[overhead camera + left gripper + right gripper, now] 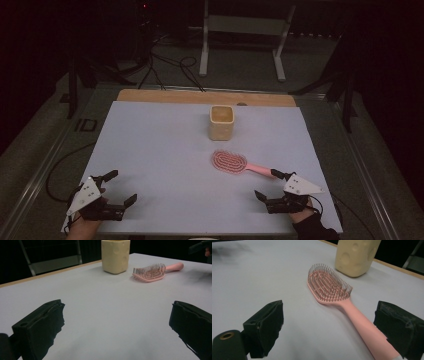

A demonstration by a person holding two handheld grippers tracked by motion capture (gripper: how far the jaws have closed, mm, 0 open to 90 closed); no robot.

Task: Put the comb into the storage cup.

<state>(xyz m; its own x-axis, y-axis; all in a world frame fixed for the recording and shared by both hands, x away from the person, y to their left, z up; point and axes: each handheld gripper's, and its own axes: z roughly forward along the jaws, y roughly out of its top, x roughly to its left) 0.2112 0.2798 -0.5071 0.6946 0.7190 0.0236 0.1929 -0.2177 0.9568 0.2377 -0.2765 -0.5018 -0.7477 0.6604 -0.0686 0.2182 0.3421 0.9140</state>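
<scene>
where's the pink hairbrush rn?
In the high view the pink hairbrush lies bristles-up on the white table, right of centre, just in front of the cream cup, handle pointing toward the open right claw.

So the table [150,150] has a big pale lavender-white sheet over nearly the whole top, with a strip of bare wood [165,96] left showing along the far edge. Two things sit right on the sheet. Toward the far middle there's a cream-colored squarish cup [221,122], upright, with a dimpled surface. Just nearer than that, a bit to the right, a pink hairbrush [235,163] lies flat with its bristles facing up, the handle pointing toward the near right corner. Cup and brush are close but not touching.
</scene>
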